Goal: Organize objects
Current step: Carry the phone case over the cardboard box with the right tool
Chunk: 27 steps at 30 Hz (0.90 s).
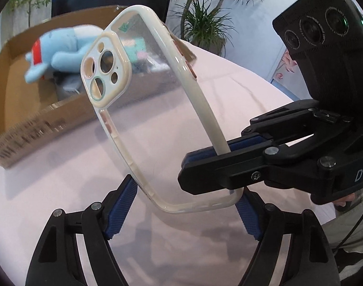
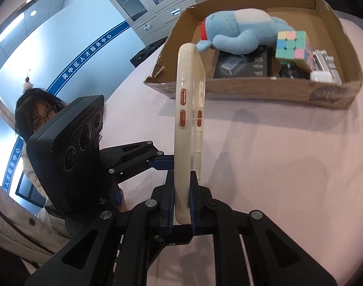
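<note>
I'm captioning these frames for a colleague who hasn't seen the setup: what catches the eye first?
A clear phone case with a cream rim, held up over the pink table: the right gripper clamps its side edge, the left gripper's pads flank its bottom end. Behind it sits a cardboard box holding a blue plush toy and pastel puzzle cube.

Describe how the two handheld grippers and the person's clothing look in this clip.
Both the left gripper and the right gripper are black linkage frames with silver pivot bolts and ribbed blue finger pads. Each carries a black camera block with three round lenses. The sleeve is cream, with snap buttons.
</note>
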Each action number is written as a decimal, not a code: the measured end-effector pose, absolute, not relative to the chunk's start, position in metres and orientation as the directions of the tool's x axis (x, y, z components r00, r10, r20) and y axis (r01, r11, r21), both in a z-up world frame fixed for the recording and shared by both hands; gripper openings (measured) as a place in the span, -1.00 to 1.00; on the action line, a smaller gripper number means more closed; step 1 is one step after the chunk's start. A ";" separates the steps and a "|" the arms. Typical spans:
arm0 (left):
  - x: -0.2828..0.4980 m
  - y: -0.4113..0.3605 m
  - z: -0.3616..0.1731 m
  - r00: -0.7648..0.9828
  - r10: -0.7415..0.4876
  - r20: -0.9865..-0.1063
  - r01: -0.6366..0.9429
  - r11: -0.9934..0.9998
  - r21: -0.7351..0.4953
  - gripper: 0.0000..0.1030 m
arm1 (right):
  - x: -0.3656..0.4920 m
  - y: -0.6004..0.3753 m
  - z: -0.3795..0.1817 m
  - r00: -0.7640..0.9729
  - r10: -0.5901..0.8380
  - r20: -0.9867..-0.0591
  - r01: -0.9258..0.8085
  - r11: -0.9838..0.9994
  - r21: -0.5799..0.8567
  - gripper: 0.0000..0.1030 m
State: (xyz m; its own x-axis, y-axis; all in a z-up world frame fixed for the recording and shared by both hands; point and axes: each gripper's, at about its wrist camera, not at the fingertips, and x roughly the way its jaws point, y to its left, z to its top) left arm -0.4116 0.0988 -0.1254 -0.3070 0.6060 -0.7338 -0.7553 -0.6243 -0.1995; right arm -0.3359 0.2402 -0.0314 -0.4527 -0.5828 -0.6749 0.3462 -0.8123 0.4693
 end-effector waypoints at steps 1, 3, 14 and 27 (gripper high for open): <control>-0.416 0.098 -0.120 -0.322 0.599 -0.733 -0.755 -0.630 -0.183 0.53 | -0.341 0.238 -0.027 -0.455 -0.582 -0.674 0.354 -0.813 0.463 -0.84; -0.426 0.095 -0.111 -0.342 0.594 -0.728 -0.755 -0.635 -0.164 0.53 | -0.349 0.233 -0.018 -0.461 -0.581 -0.671 0.375 -0.812 0.446 -0.84; -0.520 0.092 -0.067 -0.417 0.559 -0.717 -0.774 -0.631 -0.042 0.28 | -0.441 0.200 0.026 -0.502 -0.498 -0.707 0.431 -0.853 0.294 -0.84; -0.606 0.057 -0.081 -0.459 0.495 -0.738 -0.700 -0.713 -0.043 0.28 | -0.547 0.167 0.010 -0.464 -0.468 -0.753 0.424 -0.863 0.275 -0.84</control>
